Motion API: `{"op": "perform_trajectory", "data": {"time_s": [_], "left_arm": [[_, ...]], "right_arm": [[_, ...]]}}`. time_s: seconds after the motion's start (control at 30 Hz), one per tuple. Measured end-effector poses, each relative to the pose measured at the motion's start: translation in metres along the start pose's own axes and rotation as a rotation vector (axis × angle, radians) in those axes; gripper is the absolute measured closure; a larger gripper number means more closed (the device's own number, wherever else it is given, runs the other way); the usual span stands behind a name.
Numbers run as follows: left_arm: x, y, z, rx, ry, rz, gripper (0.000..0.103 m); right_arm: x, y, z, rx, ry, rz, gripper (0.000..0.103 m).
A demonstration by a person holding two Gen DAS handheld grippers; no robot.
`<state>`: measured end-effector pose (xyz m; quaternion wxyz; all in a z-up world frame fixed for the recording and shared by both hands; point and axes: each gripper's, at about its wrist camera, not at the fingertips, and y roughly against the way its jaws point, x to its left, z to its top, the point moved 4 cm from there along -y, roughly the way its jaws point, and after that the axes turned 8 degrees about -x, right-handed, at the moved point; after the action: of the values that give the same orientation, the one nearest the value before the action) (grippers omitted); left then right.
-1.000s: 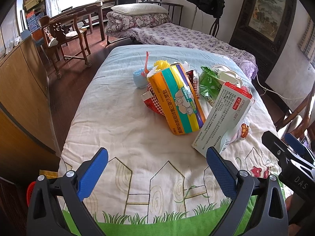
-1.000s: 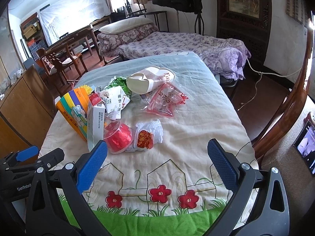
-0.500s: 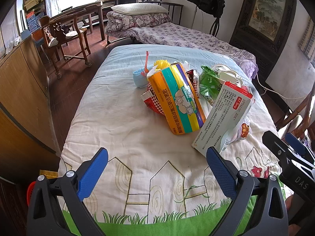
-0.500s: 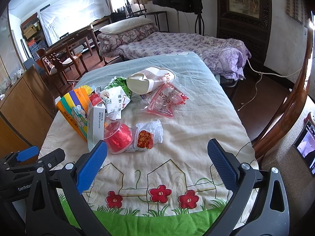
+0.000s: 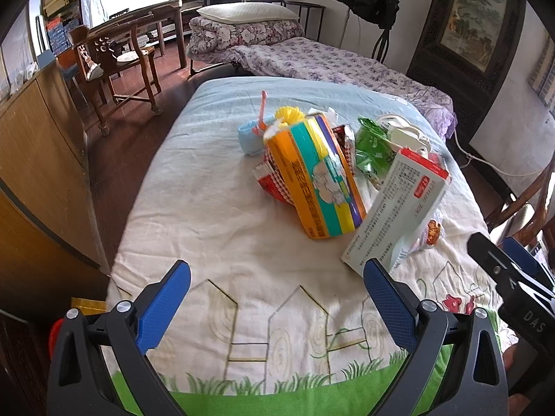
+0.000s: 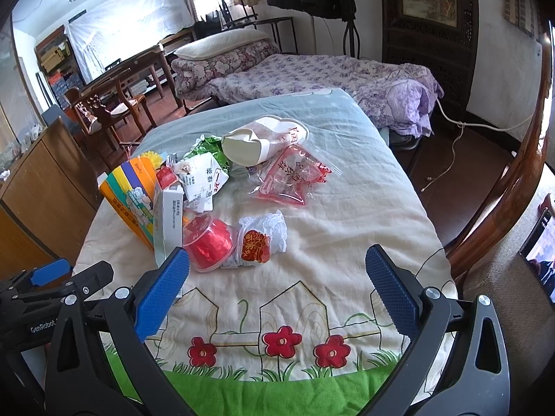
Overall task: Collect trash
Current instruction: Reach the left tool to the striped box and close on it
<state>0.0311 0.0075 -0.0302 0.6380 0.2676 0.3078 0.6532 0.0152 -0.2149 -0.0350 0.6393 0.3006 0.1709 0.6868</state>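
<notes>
At the foot of the bed, down at six o'clock in both wrist views, the left tongs (image 5: 277,293) and the right tongs (image 6: 277,284) hang side by side over the green grass border of the embroidered quilt (image 6: 312,242). Both sets are spread wide, blue pads far apart, and neither grips anything.

Collecting looks not yet begun, as far as I can judge: every scrap lies on the quilt, and no bin or bag to receive it shows in either view.

Nearest the right tongs, at about eleven o'clock from them, sits a clear plastic cup with red foil inside (image 6: 208,246), touching a crumpled white wrapper with a red and gold label (image 6: 262,239). Just to the cup's nine o'clock stands a white and pale green carton with a red end flap (image 5: 395,215), and beside that leans an orange, teal and yellow striped carton (image 5: 319,180).

Farther up, toward twelve o'clock, lie crumpled white printed paper (image 6: 204,180), a red-printed clear zip bag (image 6: 295,176), a green foil packet (image 5: 373,145) and a white slipper (image 6: 263,138). A pale blue packet (image 5: 248,137) rests behind the striped carton. Whether the slipper counts as trash I cannot say.

Compared with a second ago, almost nothing differs: the litter lies as it did, and both tongs are as widely parted, framing the same stretch of quilt. The left view looks slightly softer, as if from a small shake.
</notes>
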Motion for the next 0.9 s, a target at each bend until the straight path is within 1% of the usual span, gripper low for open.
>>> {"op": "perform_trajectory", "data": {"time_s": [0.1,0.2,0.27,0.43,0.6,0.83,0.87,0.9], "left_arm": [[0.004,0.000,0.013,0.010,0.026,-0.007,0.006],[0.005,-0.008,0.028,0.050,0.055,-0.025,0.006],[0.005,-0.018,0.039,0.077,0.081,-0.036,0.006],[-0.001,-0.054,0.054,0.173,0.136,-0.024,0.006],[-0.010,-0.072,0.064,0.186,0.178,-0.003,0.006],[-0.029,-0.095,0.068,0.195,0.152,0.014,0.006],[-0.030,-0.098,0.068,0.197,0.153,0.015,0.007],[-0.030,-0.100,0.067,0.198,0.156,0.015,0.010]], "right_arm": [[-0.001,0.003,0.005,-0.013,0.016,-0.002,0.006],[-0.001,0.004,0.006,-0.013,0.012,0.017,0.006],[0.000,0.003,0.004,-0.003,0.004,0.035,0.006],[0.000,0.001,0.000,0.011,0.000,0.051,0.006],[0.003,-0.002,-0.003,0.028,-0.004,0.074,0.006],[0.005,-0.005,-0.006,0.046,-0.006,0.100,0.006],[0.005,-0.005,-0.006,0.048,-0.007,0.102,0.006],[0.006,-0.006,-0.006,0.050,-0.006,0.104,0.006]]}}
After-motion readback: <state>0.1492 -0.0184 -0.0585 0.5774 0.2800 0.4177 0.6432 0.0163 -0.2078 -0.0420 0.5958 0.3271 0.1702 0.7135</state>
